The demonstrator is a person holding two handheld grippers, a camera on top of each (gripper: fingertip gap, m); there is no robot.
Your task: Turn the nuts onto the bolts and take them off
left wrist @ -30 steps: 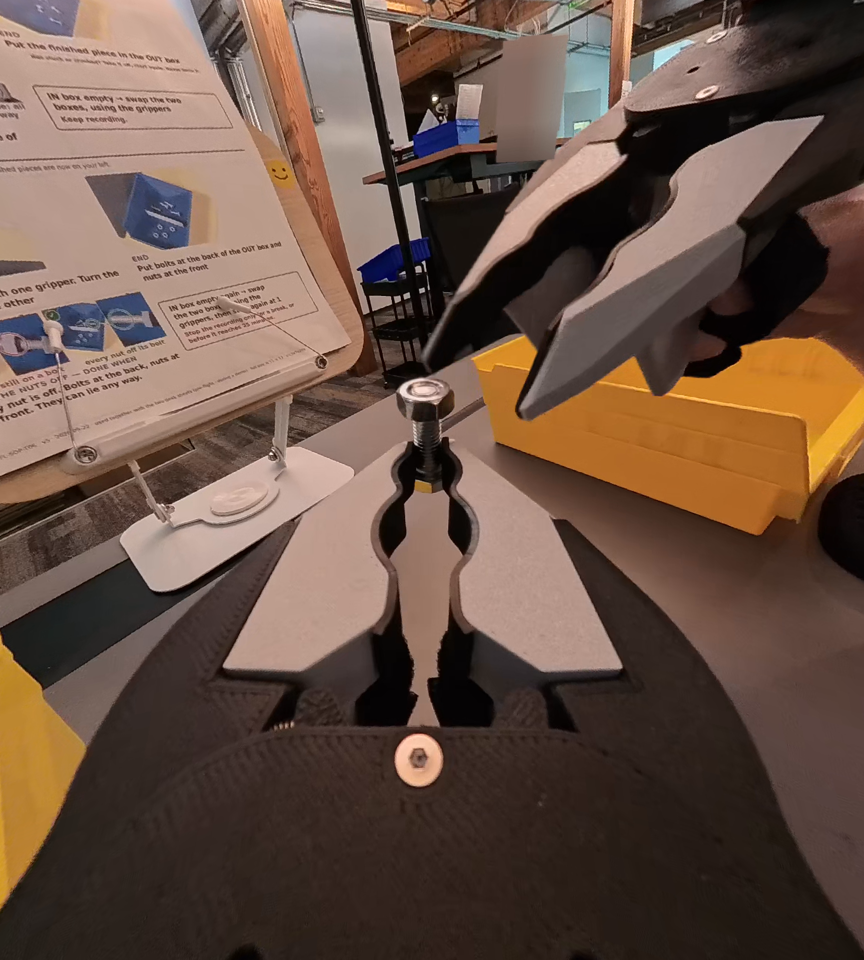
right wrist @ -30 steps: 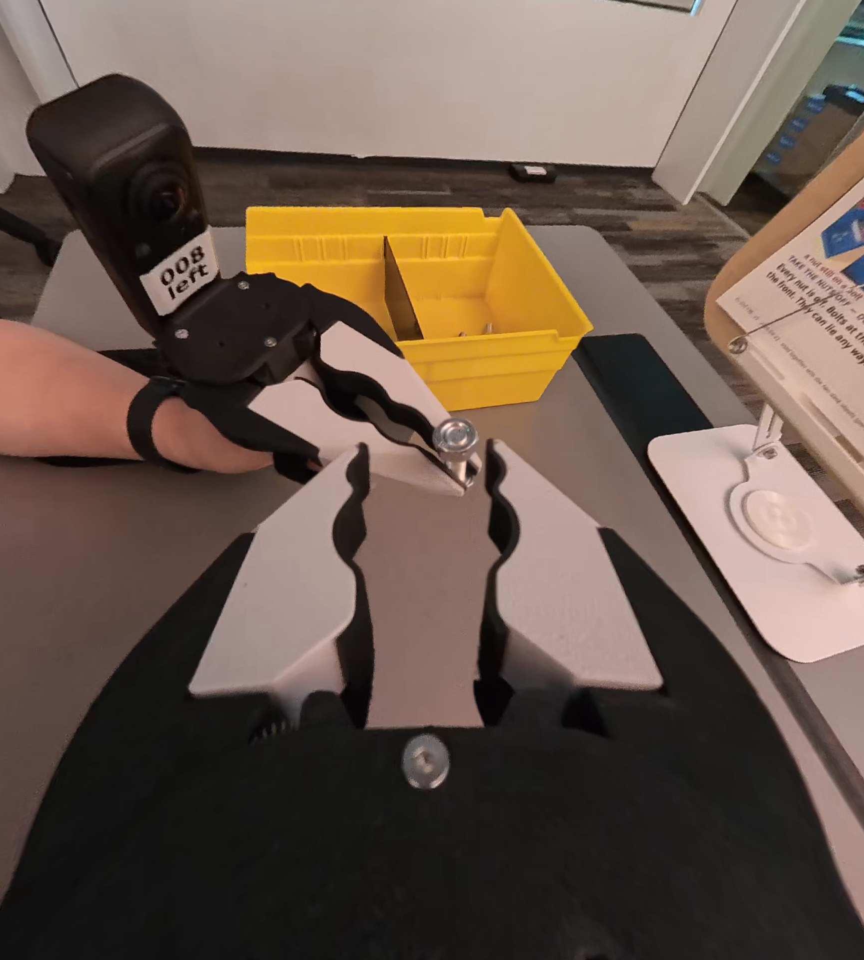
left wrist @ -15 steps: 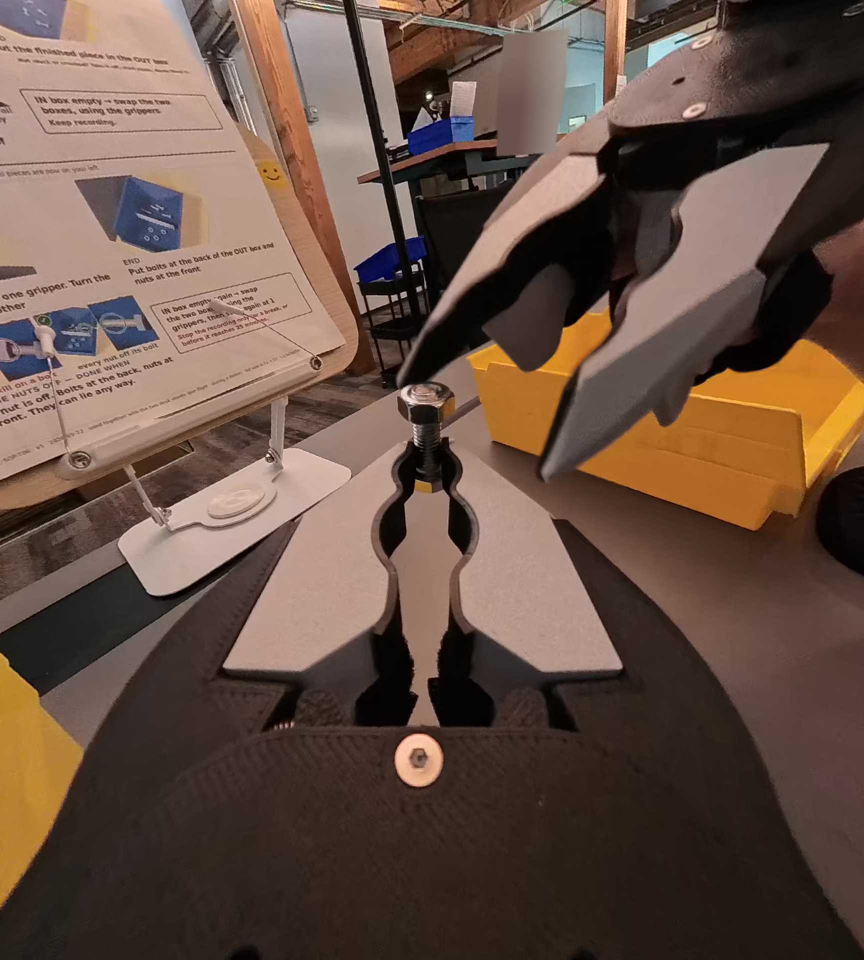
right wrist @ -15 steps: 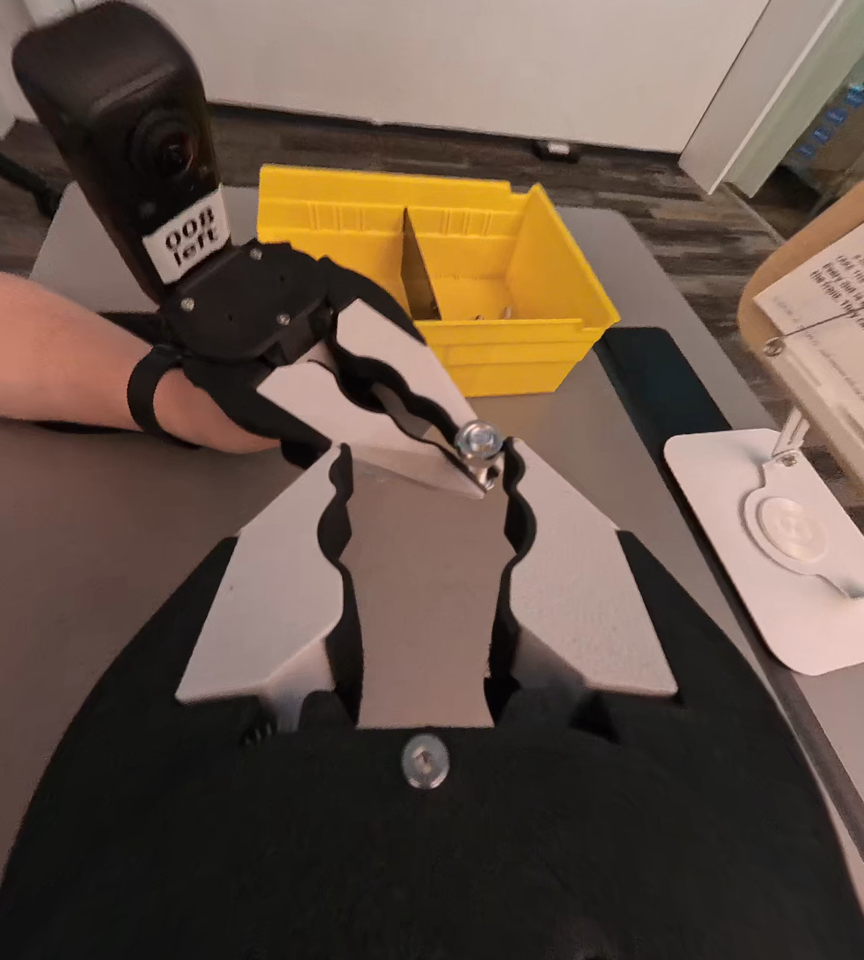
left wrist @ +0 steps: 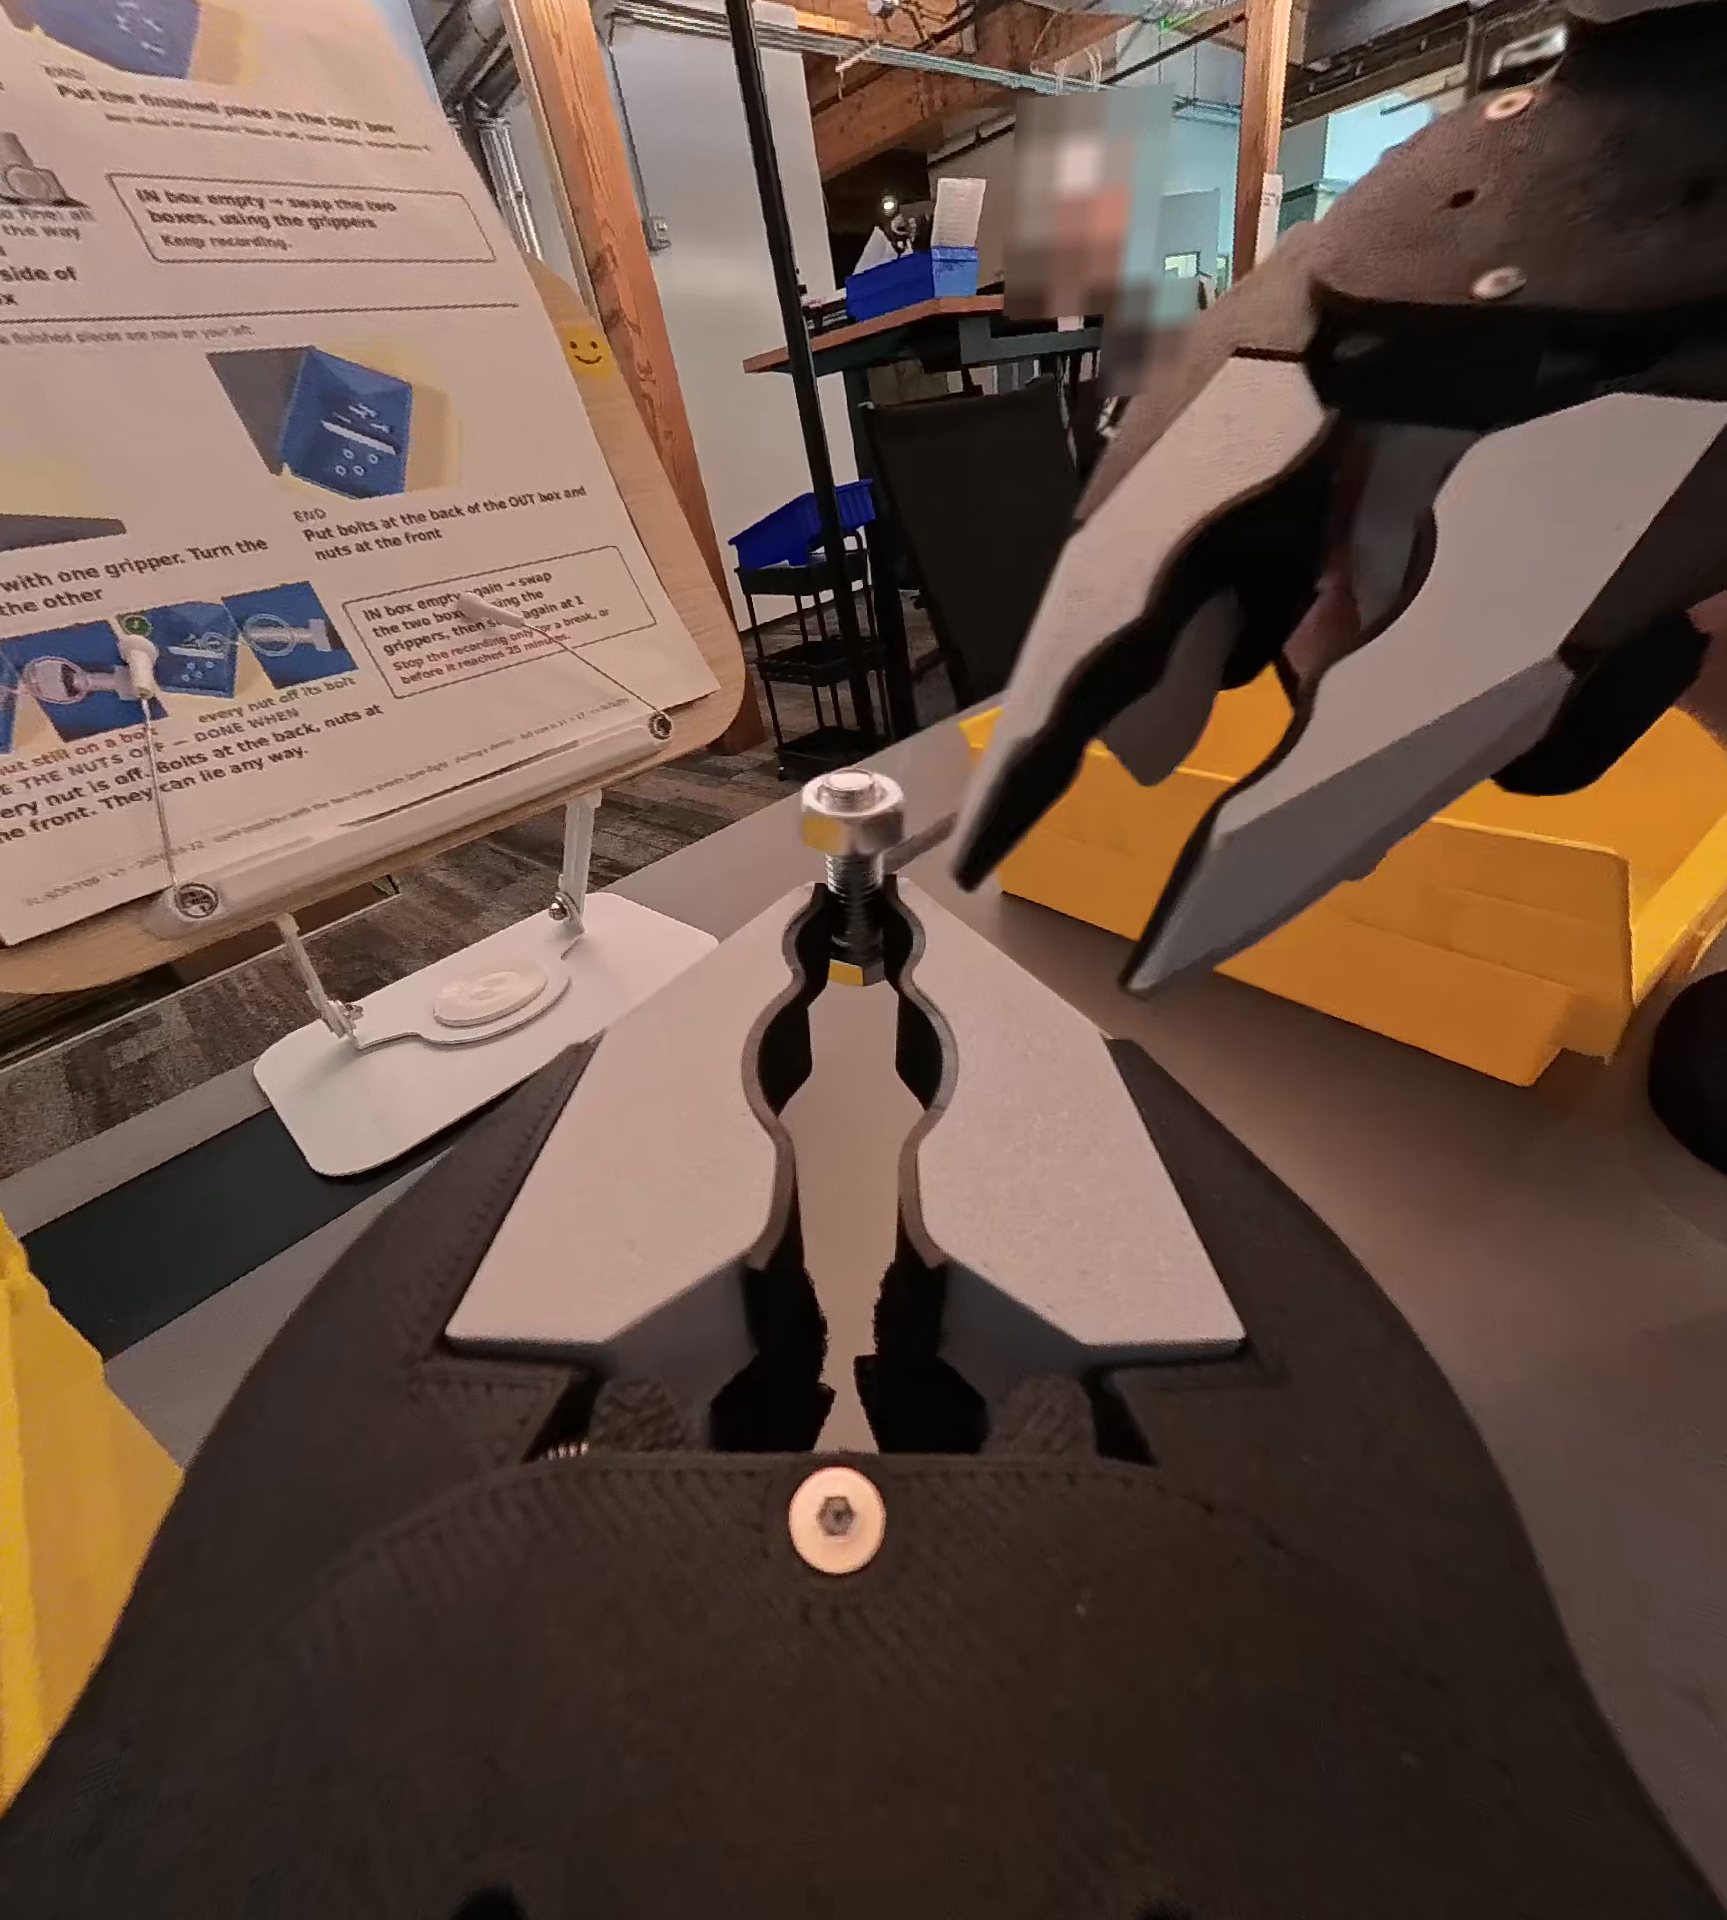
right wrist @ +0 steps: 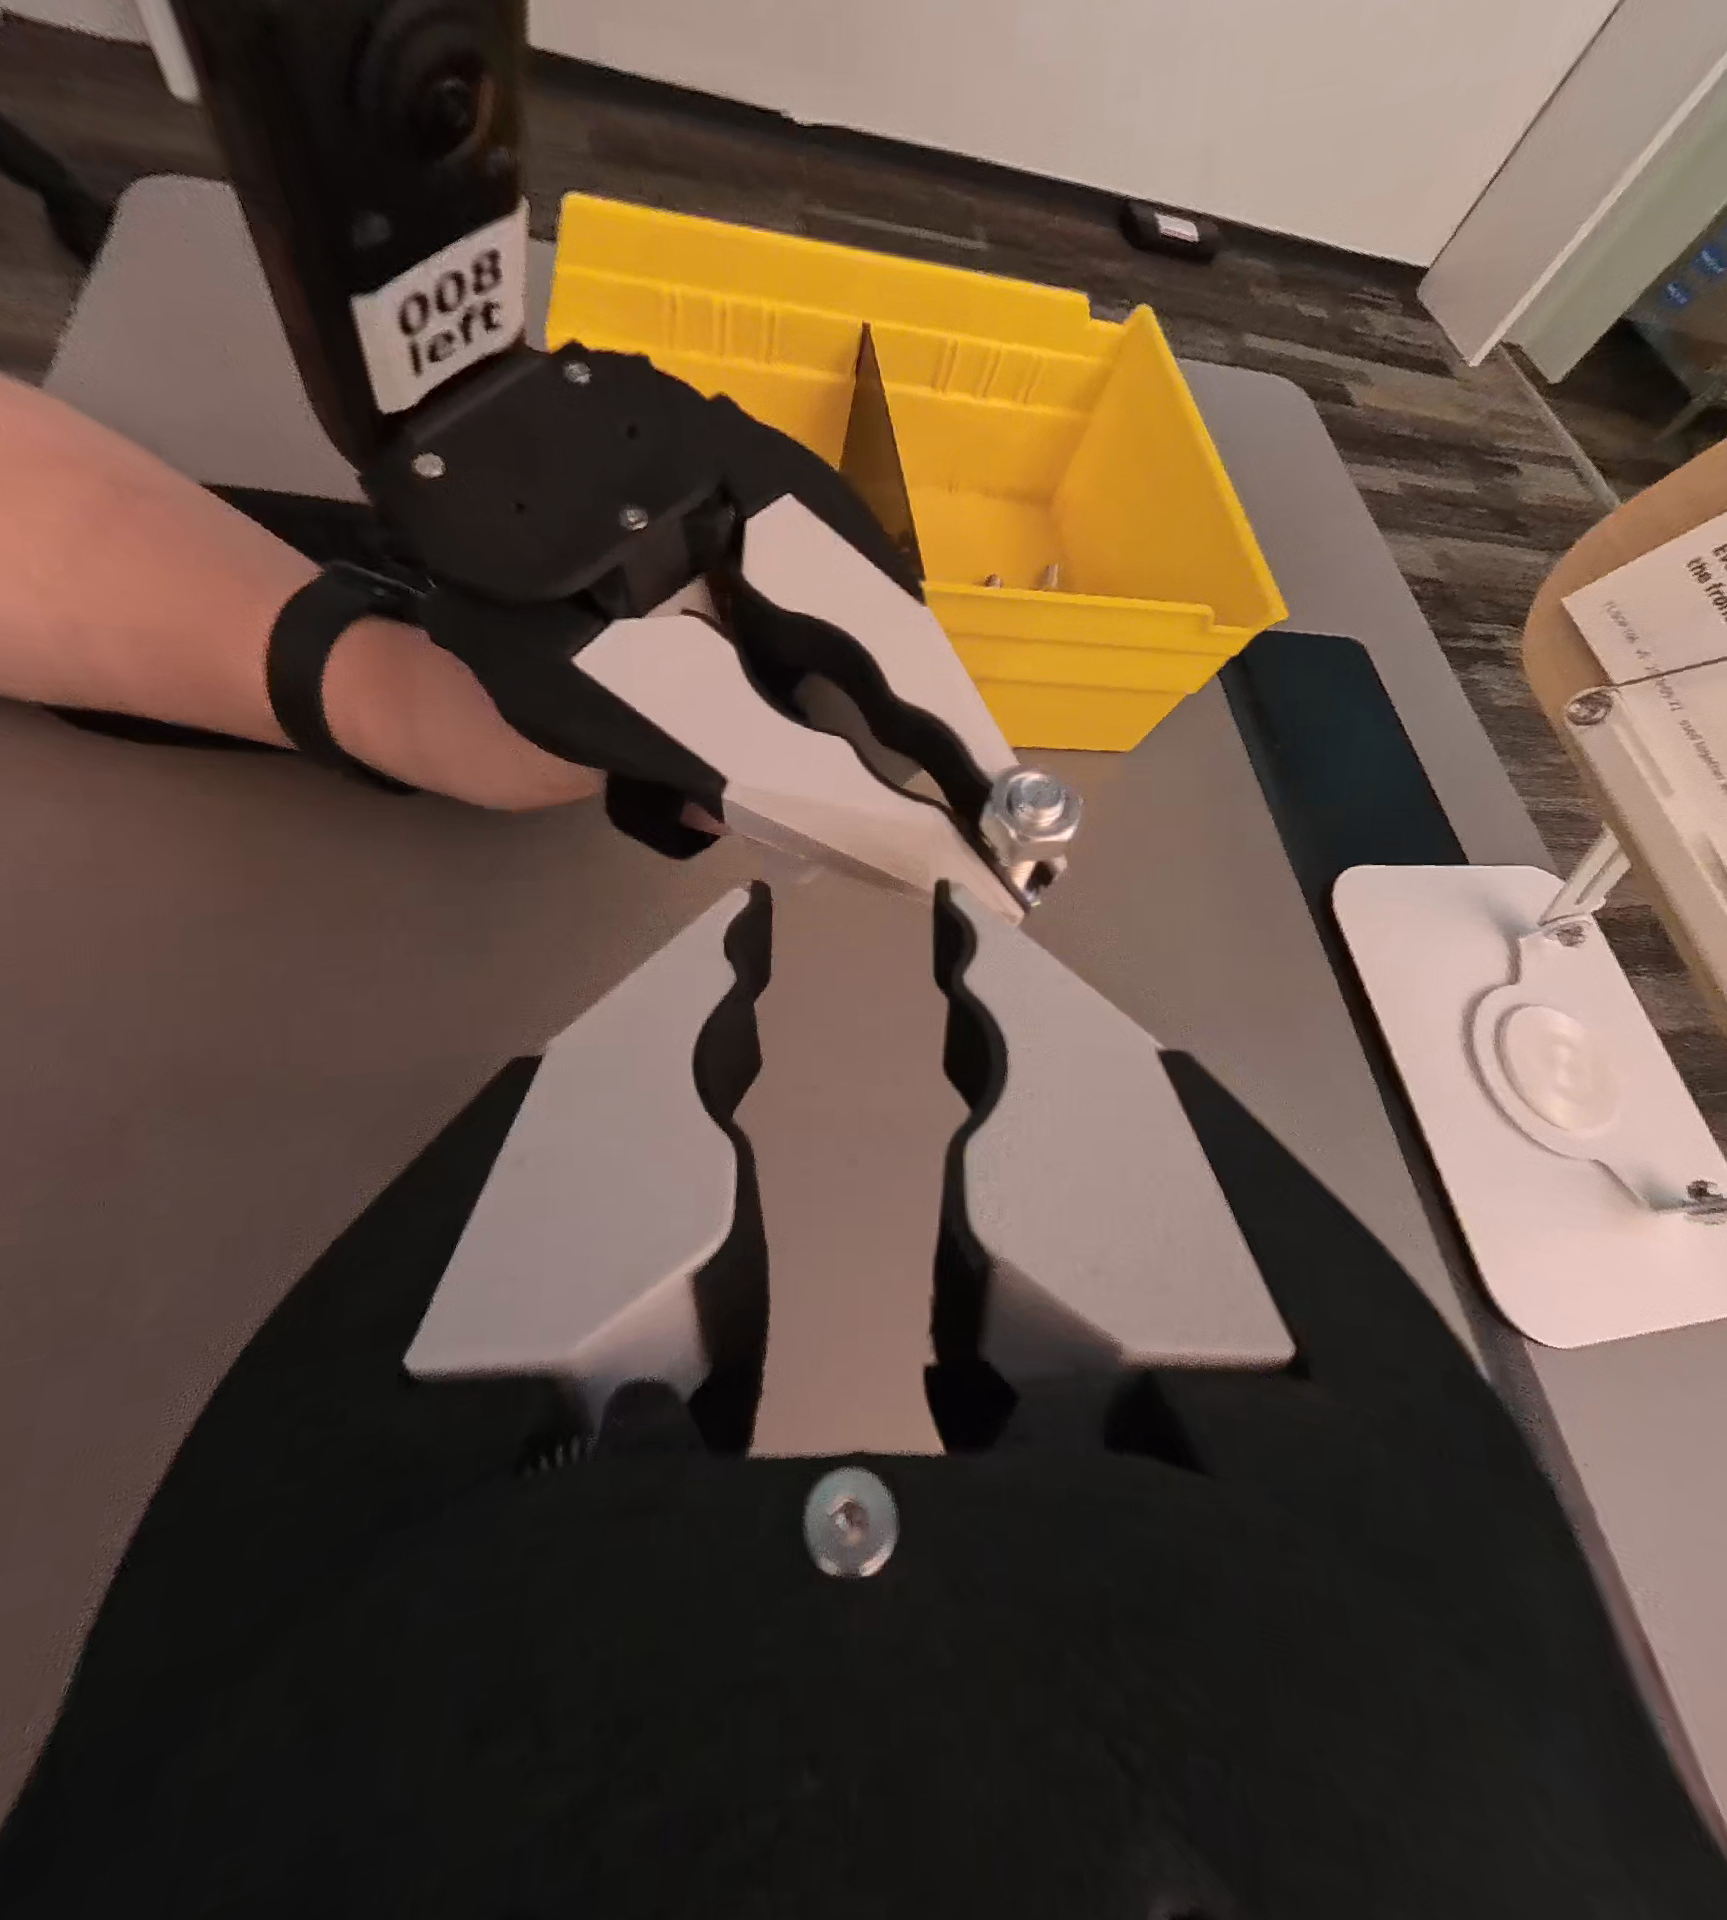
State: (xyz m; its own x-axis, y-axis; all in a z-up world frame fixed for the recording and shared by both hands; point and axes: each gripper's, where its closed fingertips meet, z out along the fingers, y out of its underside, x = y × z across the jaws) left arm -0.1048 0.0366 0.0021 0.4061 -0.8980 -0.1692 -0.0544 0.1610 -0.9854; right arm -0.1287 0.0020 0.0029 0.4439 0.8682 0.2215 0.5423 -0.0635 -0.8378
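Note:
My left gripper is shut on a steel bolt and holds it upright above the grey table. A hex nut sits at the top of the bolt's thread. My right gripper hangs just right of the nut, open and empty, not touching it. In the right wrist view my right gripper has its jaws partly open. The left gripper with the nut is just beyond the tip of the right-hand finger, outside the jaws.
A yellow divided bin with a few bolts stands behind the left gripper. A second yellow bin is at the right. An instruction sheet on a stand with a white base stands at the table's edge.
My right gripper has drawn back from the nut and its jaws have narrowed. The nut was between its fingertips and is now outside them. The left gripper keeps hold of the bolt.

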